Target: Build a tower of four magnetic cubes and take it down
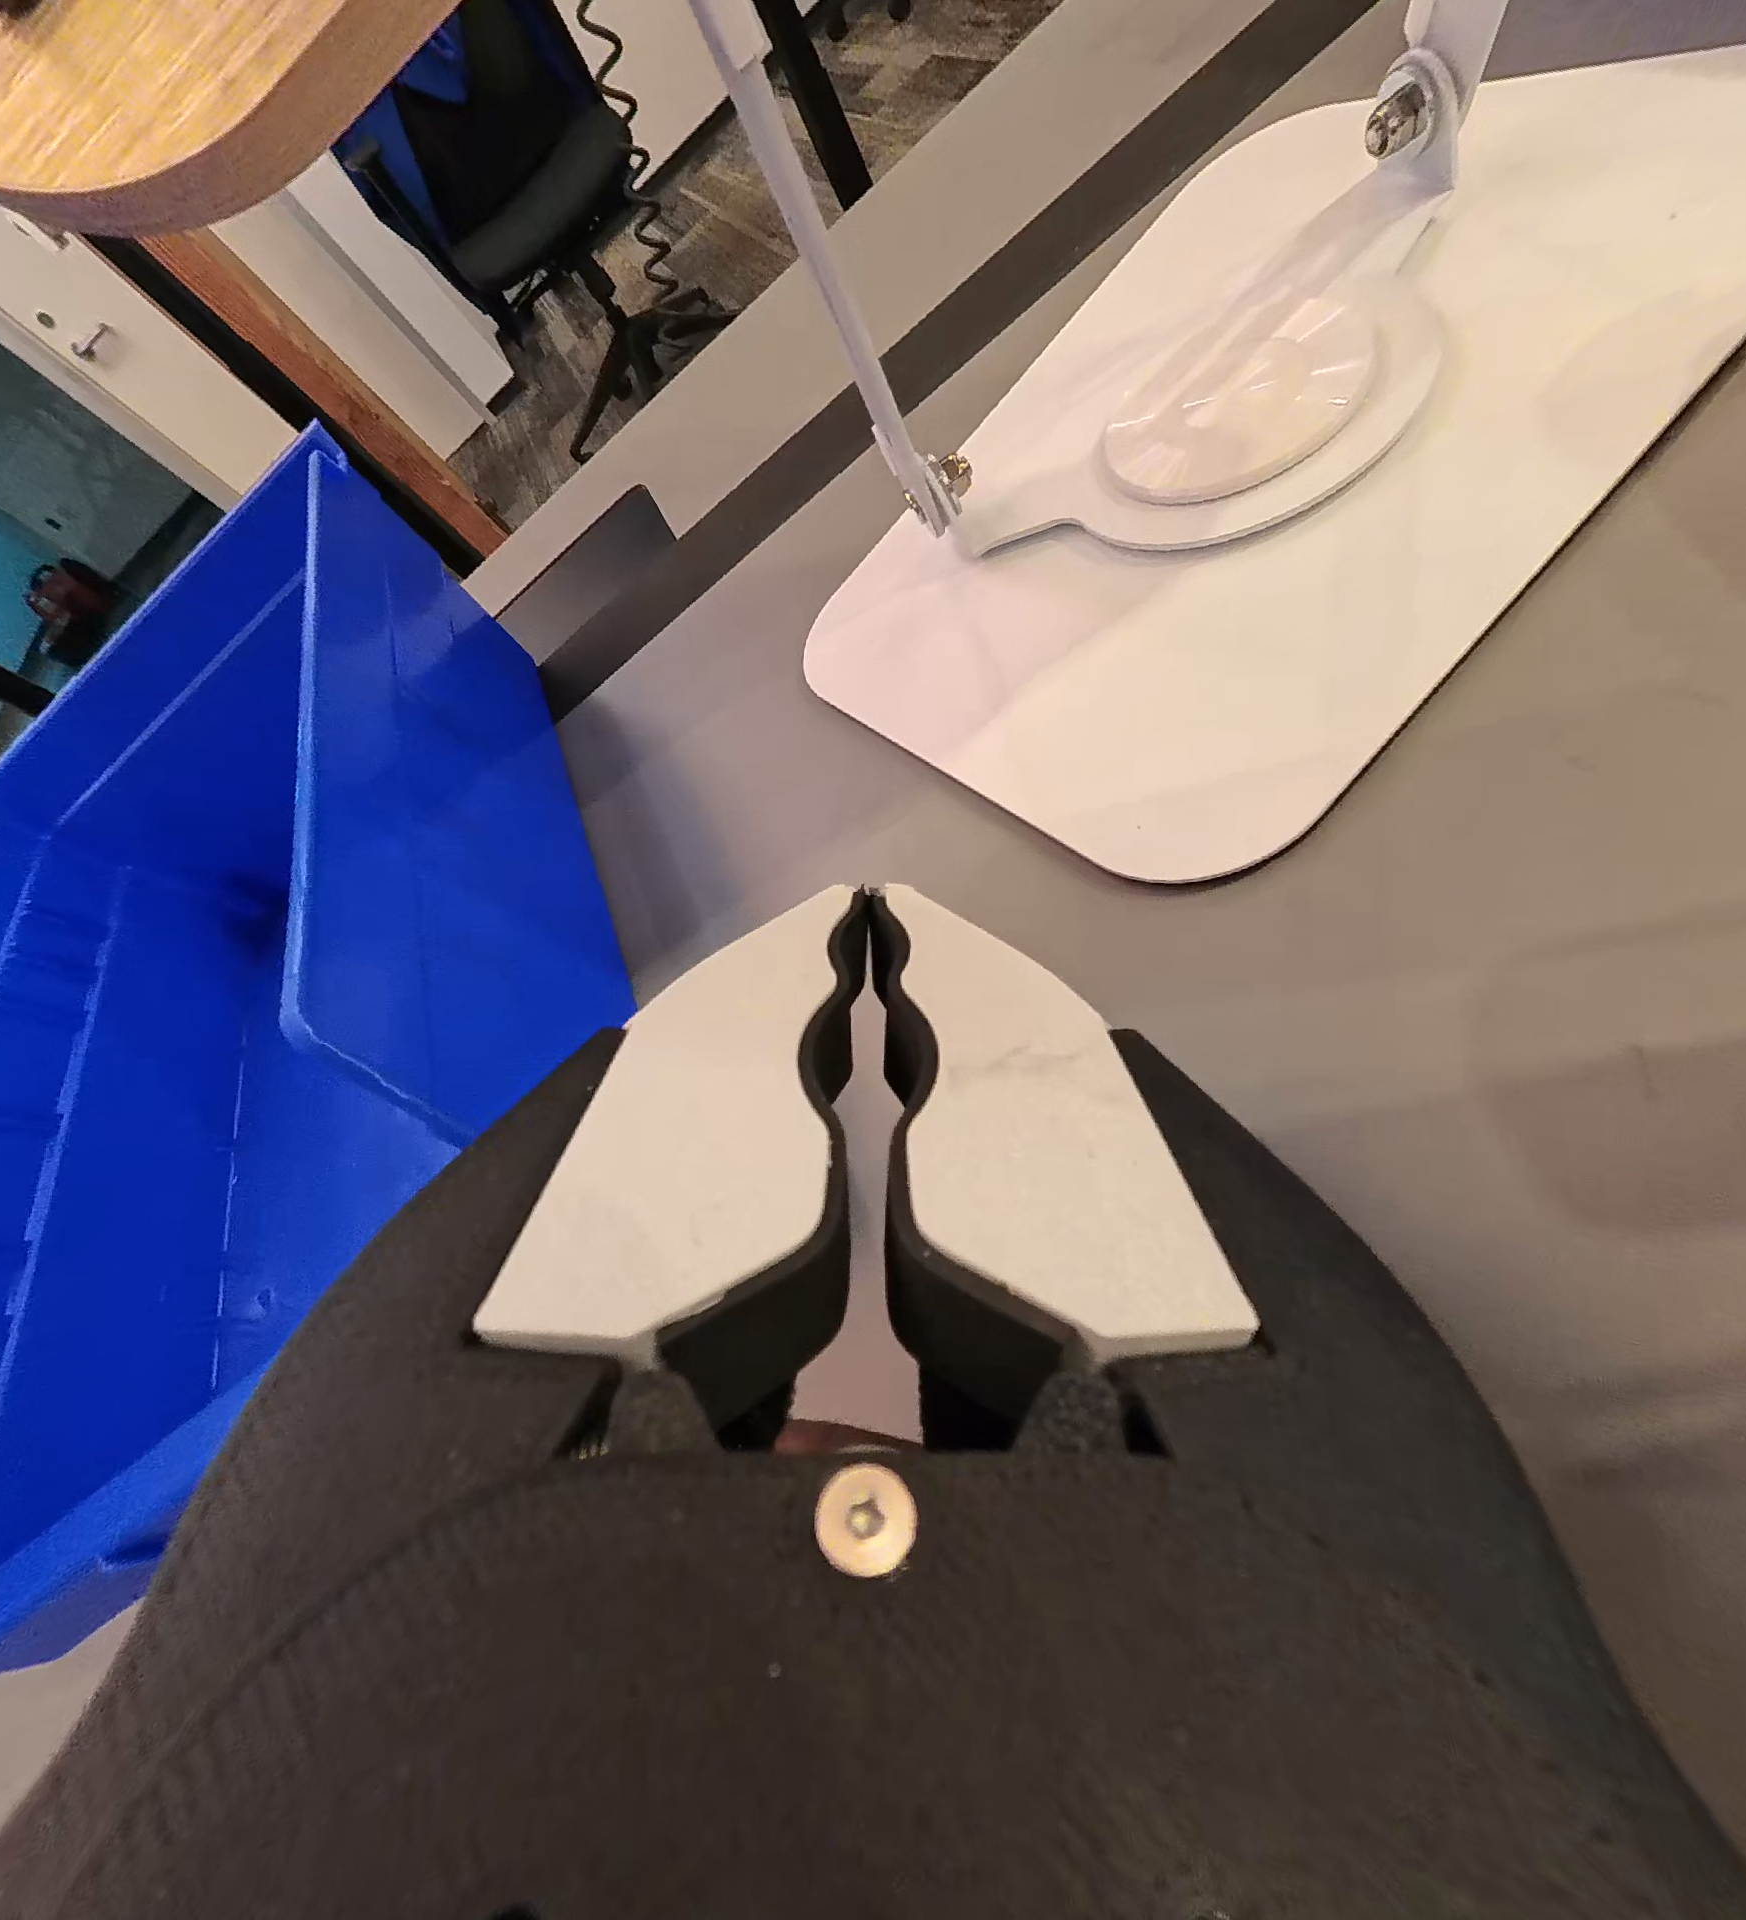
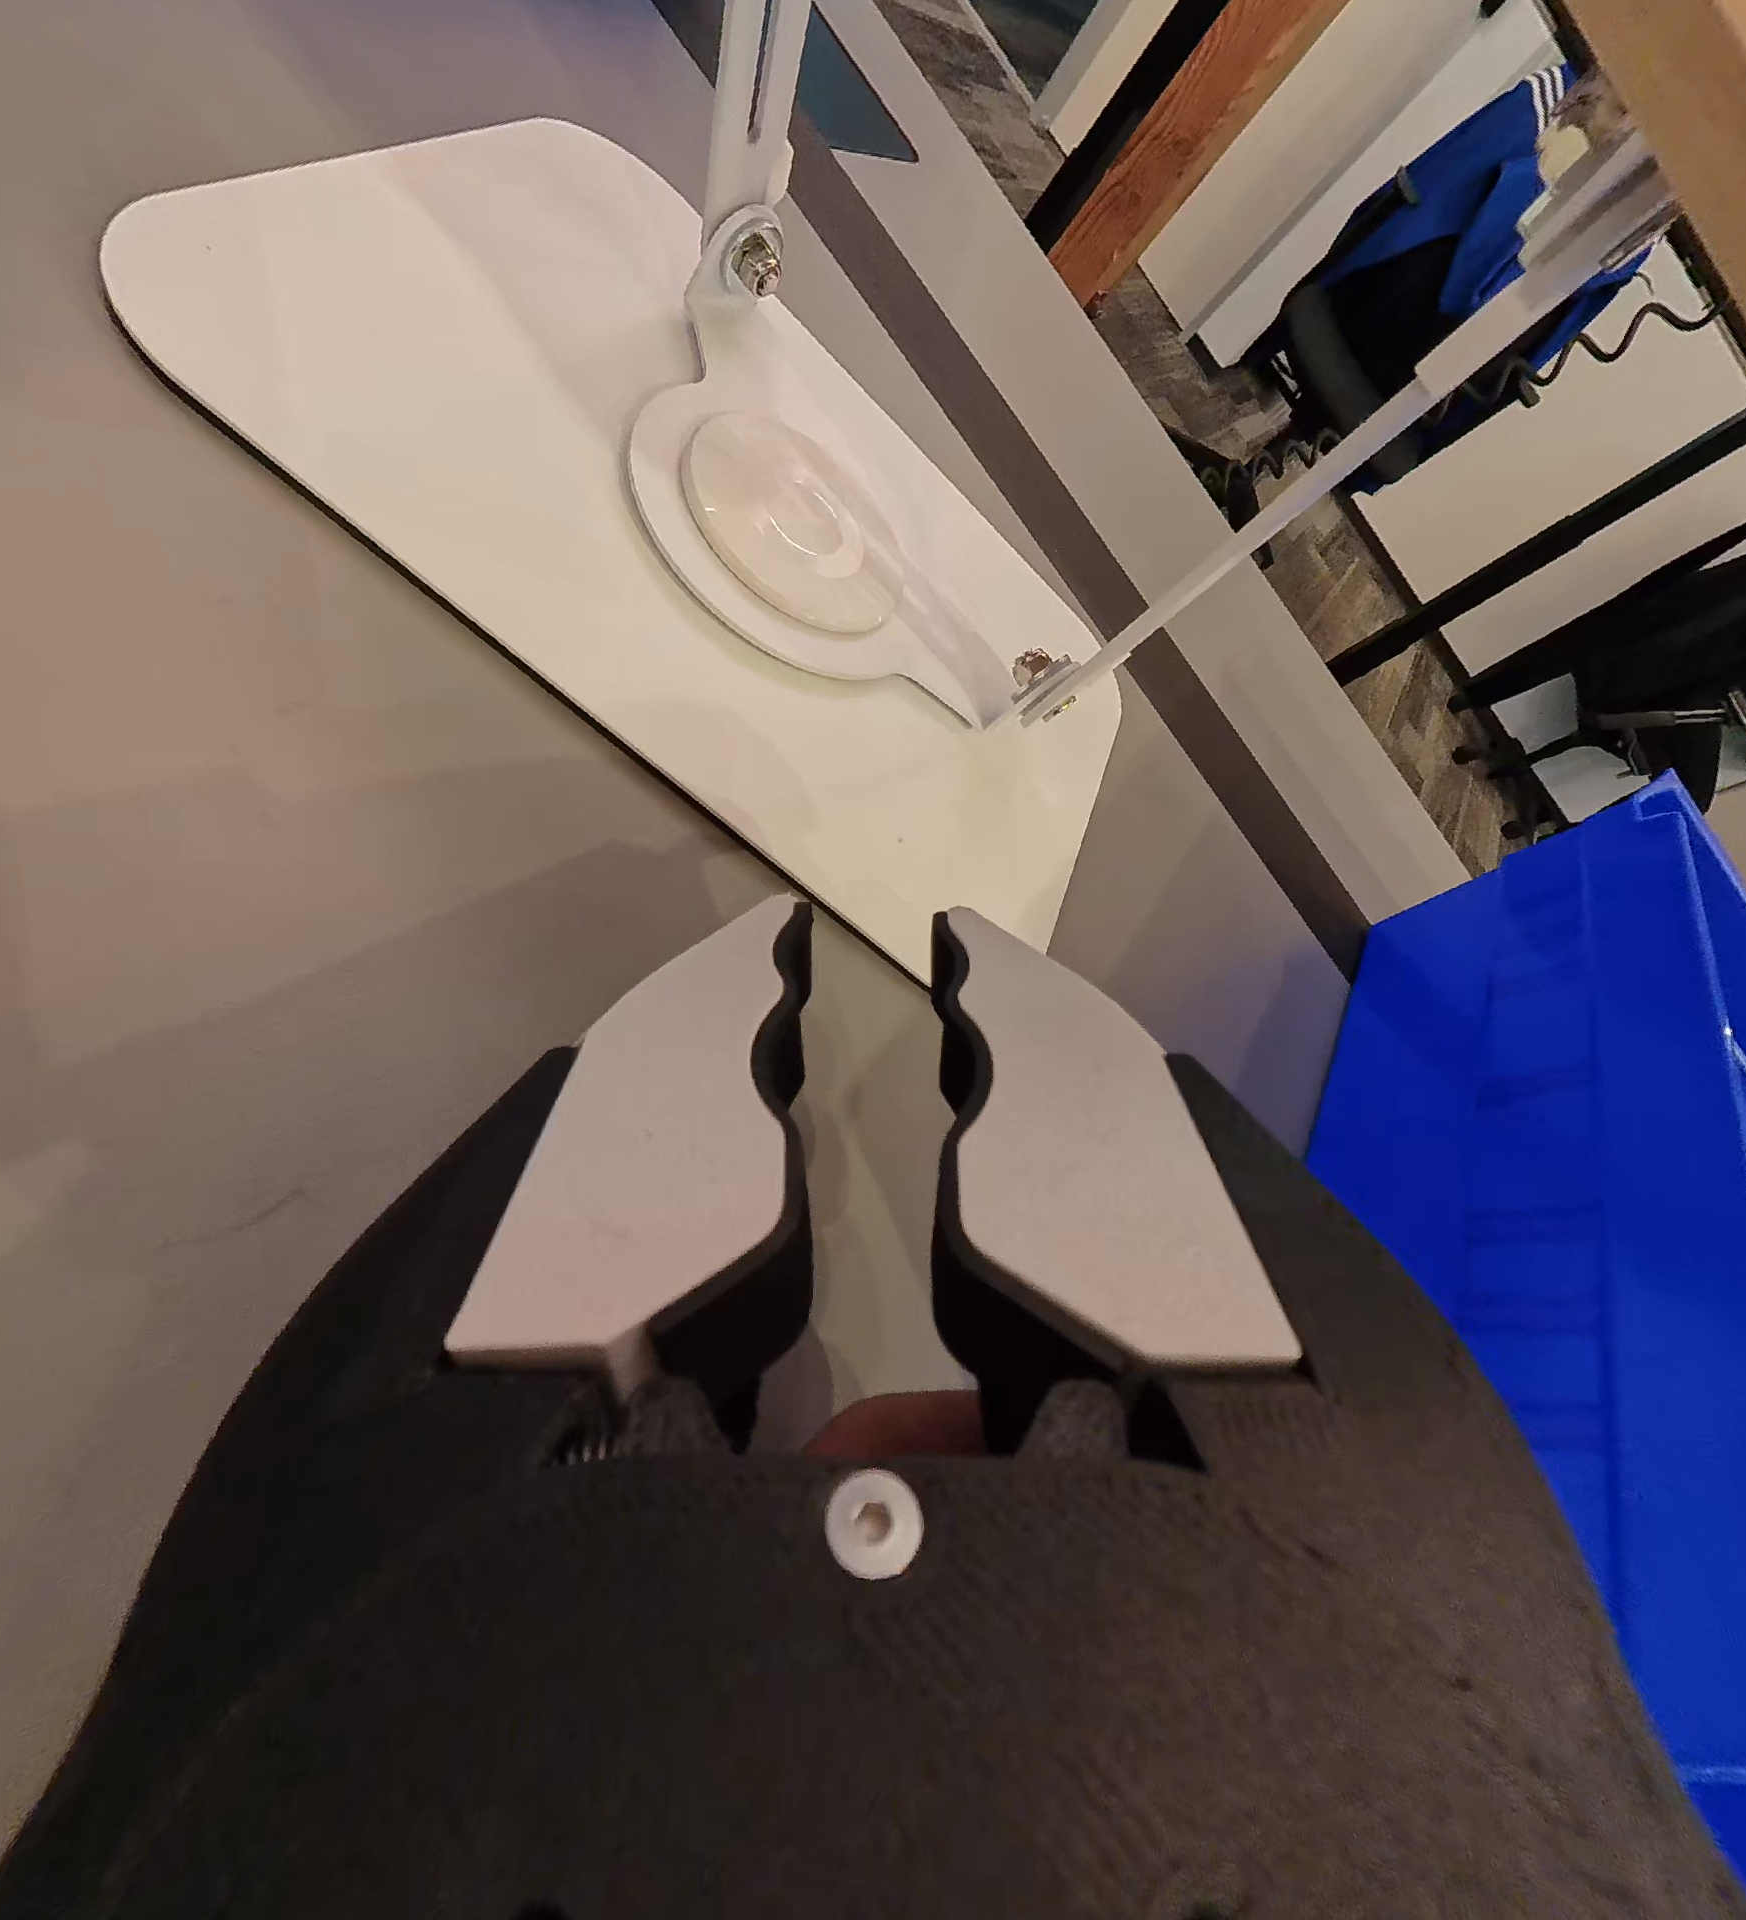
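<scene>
No magnetic cubes show in either view. My left gripper (image 1: pixel 869 891) is shut and empty, its tips touching, over the grey table (image 1: pixel 1471 1039) between a blue bin (image 1: pixel 225 935) and a white base plate (image 1: pixel 1212 644). My right gripper (image 2: pixel 871 920) is open by a narrow gap and empty, over the grey table (image 2: pixel 225 935), pointing at the near corner of the white base plate (image 2: pixel 433 364). The blue bin (image 2: pixel 1575 1247) stands to its right. The visible part of the bin's inside holds nothing.
A white stand with a round foot (image 1: pixel 1253 416) and thin arms (image 1: pixel 817 239) sits on the base plate; it also shows in the right wrist view (image 2: pixel 796 540). Beyond the table edge are office chairs (image 1: pixel 547 229), a wooden tabletop (image 1: pixel 121 94) and carpeted floor. The grippers' ends are close to 20 cm from one another.
</scene>
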Demonstrator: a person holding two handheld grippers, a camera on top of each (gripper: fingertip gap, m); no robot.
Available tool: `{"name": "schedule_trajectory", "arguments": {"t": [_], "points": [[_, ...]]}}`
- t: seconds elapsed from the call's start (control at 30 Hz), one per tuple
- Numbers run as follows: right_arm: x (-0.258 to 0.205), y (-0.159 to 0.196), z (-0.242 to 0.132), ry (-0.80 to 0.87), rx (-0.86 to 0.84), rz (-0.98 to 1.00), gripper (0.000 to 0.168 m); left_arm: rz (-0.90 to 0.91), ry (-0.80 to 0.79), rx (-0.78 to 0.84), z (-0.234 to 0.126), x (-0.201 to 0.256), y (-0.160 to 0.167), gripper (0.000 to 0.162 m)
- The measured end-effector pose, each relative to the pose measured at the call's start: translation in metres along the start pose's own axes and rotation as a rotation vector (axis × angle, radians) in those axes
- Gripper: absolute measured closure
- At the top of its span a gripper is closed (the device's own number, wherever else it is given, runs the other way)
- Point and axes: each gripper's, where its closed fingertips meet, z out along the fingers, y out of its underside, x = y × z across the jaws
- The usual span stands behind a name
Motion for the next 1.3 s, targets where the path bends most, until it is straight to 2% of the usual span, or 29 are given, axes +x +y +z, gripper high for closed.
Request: {"name": "schedule_trajectory", "arguments": {"t": [0.23,1.3], "points": [[-0.0008,0.0,0.0002,-0.005,0.0,-0.002,0.141,0.008,0.003,0.002,0.0,0.0014,-0.0005,0.162],[-0.0008,-0.0004,0.0001,-0.008,0.004,0.002,0.138,0.004,0.009,0.002,0.0016,0.0023,-0.0001,0.162]]}}
